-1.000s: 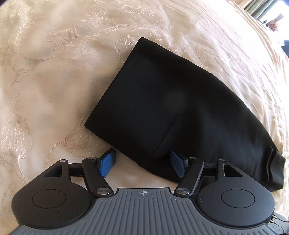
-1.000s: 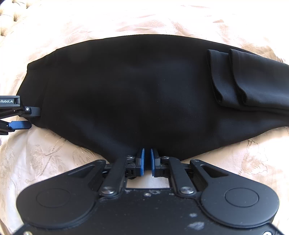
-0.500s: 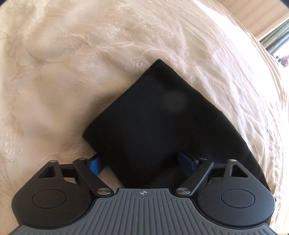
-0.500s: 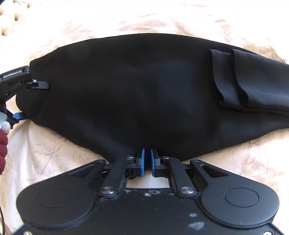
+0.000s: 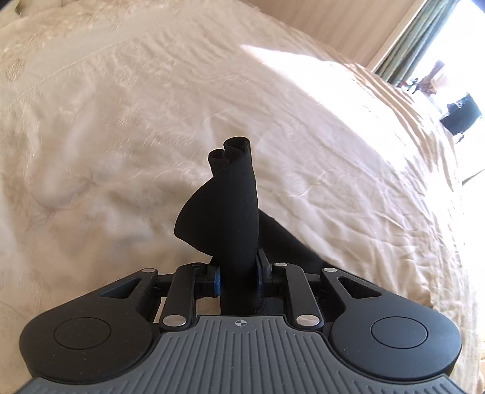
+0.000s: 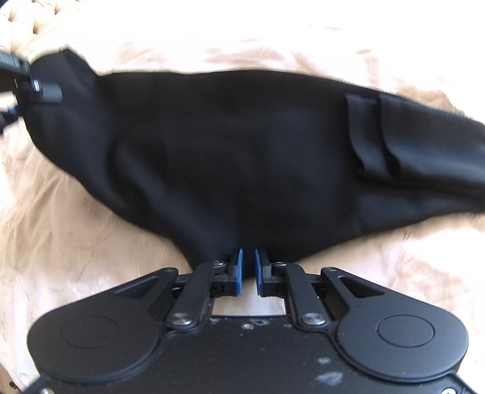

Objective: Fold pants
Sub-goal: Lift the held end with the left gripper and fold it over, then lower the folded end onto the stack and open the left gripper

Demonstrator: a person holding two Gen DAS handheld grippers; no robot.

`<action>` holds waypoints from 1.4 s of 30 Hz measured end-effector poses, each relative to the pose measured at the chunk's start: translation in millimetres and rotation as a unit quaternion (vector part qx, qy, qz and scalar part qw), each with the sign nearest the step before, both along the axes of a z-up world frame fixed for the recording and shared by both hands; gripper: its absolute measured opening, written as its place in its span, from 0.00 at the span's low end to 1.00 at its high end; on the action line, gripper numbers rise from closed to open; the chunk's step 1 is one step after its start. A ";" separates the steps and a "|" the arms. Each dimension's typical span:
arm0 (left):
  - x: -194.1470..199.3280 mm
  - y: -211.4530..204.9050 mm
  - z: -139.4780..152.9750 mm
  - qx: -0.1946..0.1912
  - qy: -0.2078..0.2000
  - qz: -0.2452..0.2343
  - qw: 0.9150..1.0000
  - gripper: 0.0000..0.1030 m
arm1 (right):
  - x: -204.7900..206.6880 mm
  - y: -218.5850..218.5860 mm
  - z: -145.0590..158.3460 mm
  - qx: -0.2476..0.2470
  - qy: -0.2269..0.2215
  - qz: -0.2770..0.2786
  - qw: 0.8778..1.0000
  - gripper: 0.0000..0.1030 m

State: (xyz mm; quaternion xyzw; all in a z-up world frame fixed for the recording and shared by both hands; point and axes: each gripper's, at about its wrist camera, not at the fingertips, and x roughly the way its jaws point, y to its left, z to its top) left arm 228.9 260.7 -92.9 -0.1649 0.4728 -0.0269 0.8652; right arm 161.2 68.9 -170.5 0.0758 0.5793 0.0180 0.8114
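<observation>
meanwhile left hand-held gripper (image 5: 238, 277) closing on pants (image 5: 230, 212) edge, lifted off bedspread (image 5: 121, 121).

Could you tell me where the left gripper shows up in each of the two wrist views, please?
Left wrist view: left gripper bottom centre, jaws closing on a bunched end of the black pants.
Right wrist view: at the upper left edge, on the pants' left end.
Shared landmark: the black pants.

A cream embroidered bedspread (image 5: 127, 127) covers the bed ahead of the tool. Far right stand a striped beige wall (image 5: 342, 27), green curtains (image 5: 403, 45) and a bright window (image 5: 454, 45).
</observation>
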 end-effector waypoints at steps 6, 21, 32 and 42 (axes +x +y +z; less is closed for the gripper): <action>-23.0 -53.8 47.0 0.027 -0.053 -0.029 0.998 0.18 | 7.4 -5.1 -14.6 0.014 0.005 0.051 0.999 0.09; -60.4 -283.6 73.3 0.093 -0.115 -0.114 0.982 0.18 | -70.2 -178.1 35.8 0.104 -0.048 -0.023 0.993 0.11; -49.1 -434.6 -40.7 0.153 0.020 -0.227 0.962 0.25 | -108.7 -281.1 30.4 0.091 -0.029 -0.114 0.989 0.12; -74.6 -465.9 -32.8 0.203 -0.013 -0.290 0.935 0.37 | -111.1 -314.9 23.9 0.099 -0.014 -0.134 0.986 0.12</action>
